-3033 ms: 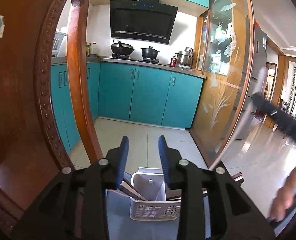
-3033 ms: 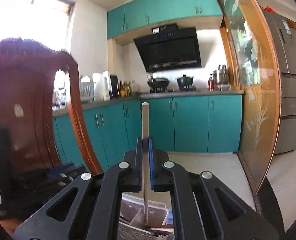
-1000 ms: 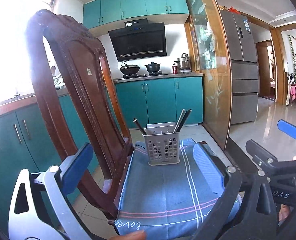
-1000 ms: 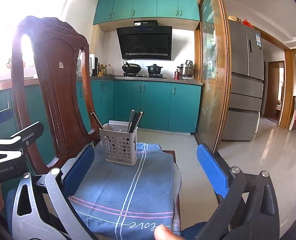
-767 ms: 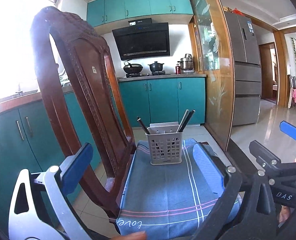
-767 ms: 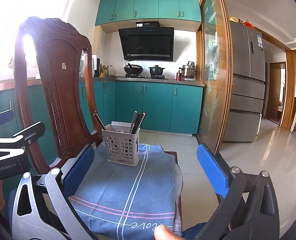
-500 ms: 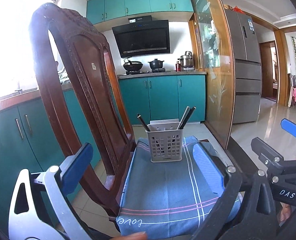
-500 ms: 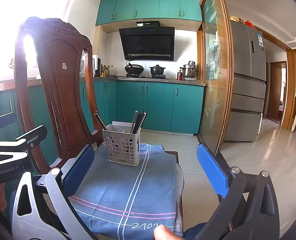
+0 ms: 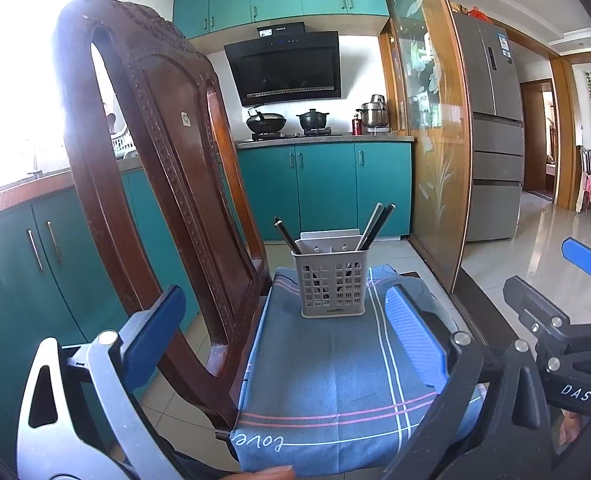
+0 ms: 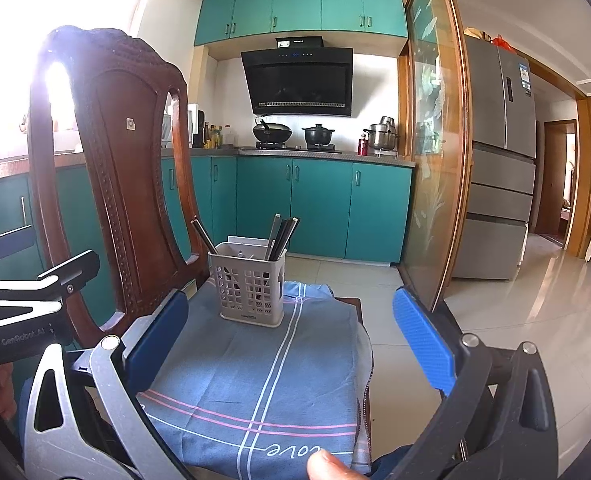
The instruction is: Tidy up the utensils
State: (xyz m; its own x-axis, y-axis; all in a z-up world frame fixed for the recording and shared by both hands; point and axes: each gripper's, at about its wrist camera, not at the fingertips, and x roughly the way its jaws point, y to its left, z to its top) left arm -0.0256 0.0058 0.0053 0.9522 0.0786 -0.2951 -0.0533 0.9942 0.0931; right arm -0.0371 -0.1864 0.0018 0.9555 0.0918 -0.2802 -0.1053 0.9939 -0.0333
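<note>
A grey slotted utensil basket [image 9: 332,283] stands upright on the blue cloth [image 9: 335,368] over the chair seat, with several chopsticks [image 9: 375,222] leaning in it. It also shows in the right wrist view [image 10: 251,284], with its chopsticks [image 10: 280,237]. My left gripper [image 9: 283,336] is wide open and empty, held back from the basket. My right gripper [image 10: 291,344] is wide open and empty, also well short of the basket. Each gripper shows at the edge of the other's view.
The carved wooden chair back [image 9: 151,184] rises close on the left of the basket. A glass-panelled sliding door [image 9: 427,152] stands to the right. Teal kitchen cabinets [image 9: 323,188] and a tiled floor [image 10: 535,320] lie beyond the seat.
Three seconds ago the right gripper was shut on a chopstick over the basket. Both grippers are now open, empty and pulled back; over the last second the view barely shifts.
</note>
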